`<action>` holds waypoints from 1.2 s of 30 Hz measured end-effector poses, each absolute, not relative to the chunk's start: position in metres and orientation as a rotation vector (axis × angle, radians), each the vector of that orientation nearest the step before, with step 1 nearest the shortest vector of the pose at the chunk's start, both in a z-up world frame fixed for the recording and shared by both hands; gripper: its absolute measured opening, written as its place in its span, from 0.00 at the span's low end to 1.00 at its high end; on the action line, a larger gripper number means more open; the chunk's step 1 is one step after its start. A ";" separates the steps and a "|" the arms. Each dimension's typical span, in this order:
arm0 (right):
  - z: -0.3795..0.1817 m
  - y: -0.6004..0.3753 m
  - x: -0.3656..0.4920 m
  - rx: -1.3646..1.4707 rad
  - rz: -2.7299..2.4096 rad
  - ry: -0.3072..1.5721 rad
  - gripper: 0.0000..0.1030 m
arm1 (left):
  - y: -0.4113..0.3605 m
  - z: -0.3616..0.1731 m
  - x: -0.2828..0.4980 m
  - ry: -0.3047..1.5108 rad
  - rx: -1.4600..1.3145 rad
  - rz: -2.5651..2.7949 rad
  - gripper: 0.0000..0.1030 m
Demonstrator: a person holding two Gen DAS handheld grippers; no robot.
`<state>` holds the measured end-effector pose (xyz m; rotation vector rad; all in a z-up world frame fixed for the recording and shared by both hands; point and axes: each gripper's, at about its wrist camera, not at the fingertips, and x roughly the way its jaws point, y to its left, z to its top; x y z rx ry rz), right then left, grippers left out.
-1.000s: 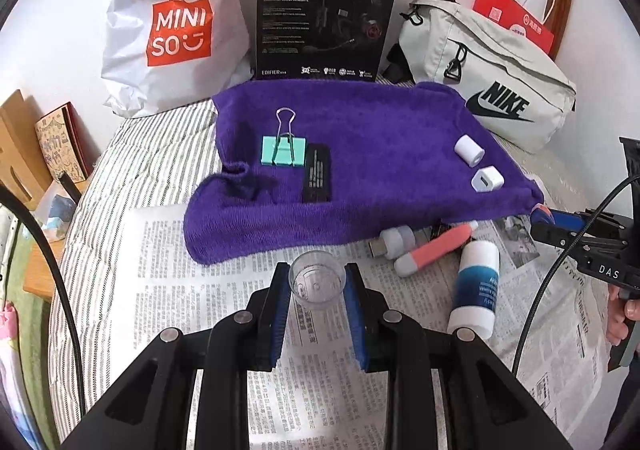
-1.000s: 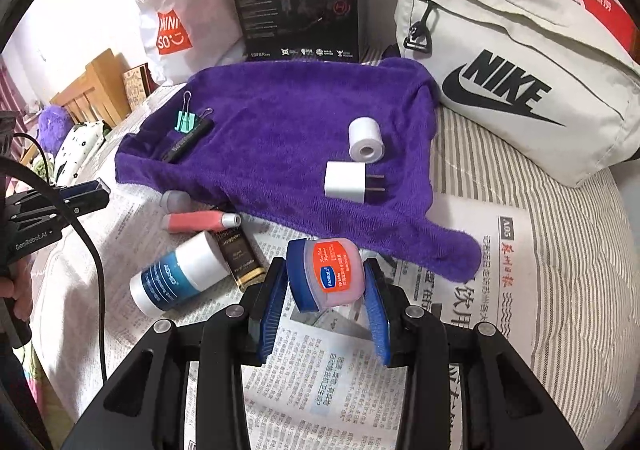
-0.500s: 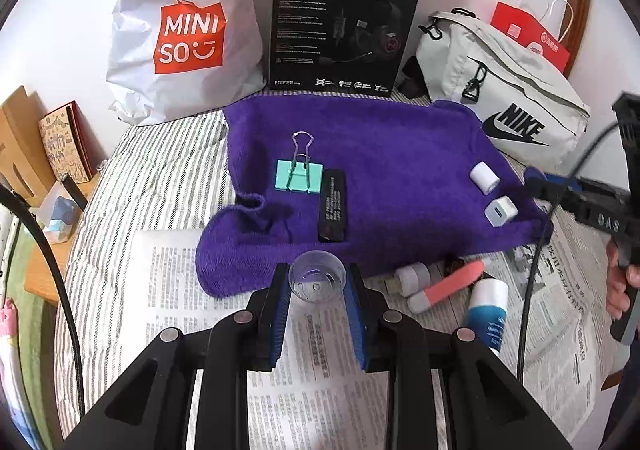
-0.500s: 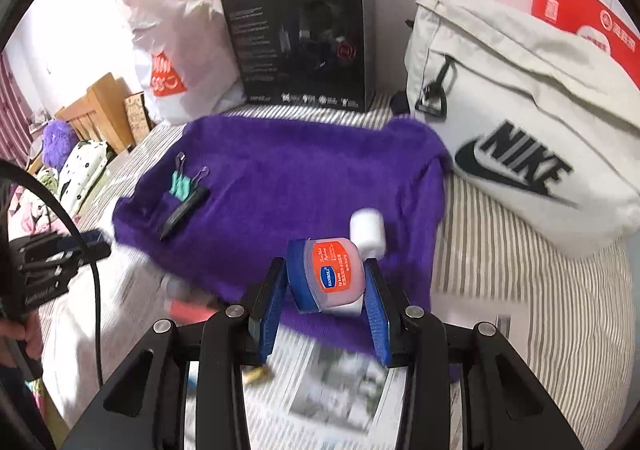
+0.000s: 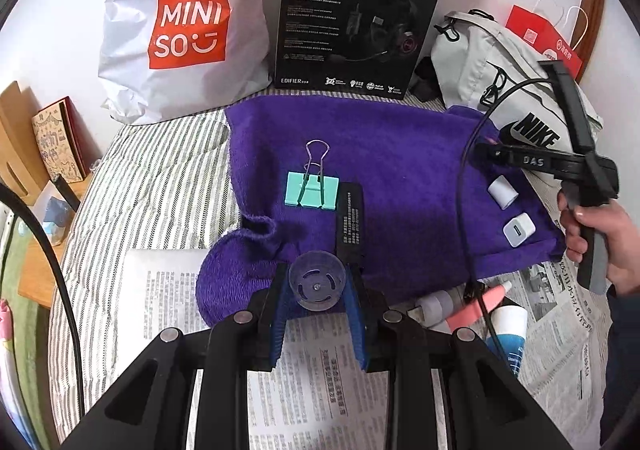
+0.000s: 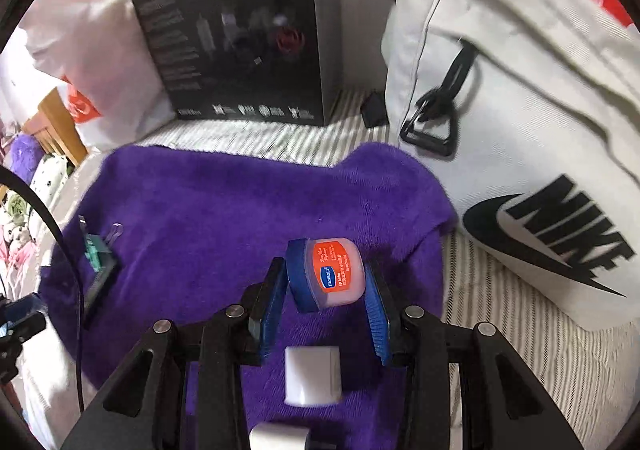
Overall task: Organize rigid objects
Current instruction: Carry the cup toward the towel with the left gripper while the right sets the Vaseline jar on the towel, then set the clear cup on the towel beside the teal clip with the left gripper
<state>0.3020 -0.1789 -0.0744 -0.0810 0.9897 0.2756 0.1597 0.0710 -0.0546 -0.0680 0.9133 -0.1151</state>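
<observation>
The left gripper was clamped on a small clear cup, held right at the near edge of the purple towel — a mint binder clip and a black stick lay just ahead of it. The right gripper was squeezed shut on a blue-lidded jar with an orange "HANBOLI" label, over the towel. Beyond: a MINISO bag, an EDIFIER "HECATE G2" box and a NIKE bag.
</observation>
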 end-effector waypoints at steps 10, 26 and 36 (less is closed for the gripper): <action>-0.092 -0.171 0.314 -0.130 0.292 1.055 0.37 | 0.072 -0.054 0.175 0.916 -0.079 -0.127 0.25; -0.067 -0.188 0.287 -0.137 0.324 1.030 0.46 | 0.066 -0.072 0.213 0.983 -0.050 -0.116 0.25; -0.057 -0.204 0.231 -0.128 0.345 0.988 0.46 | 0.056 -0.090 0.221 1.004 0.009 -0.060 0.25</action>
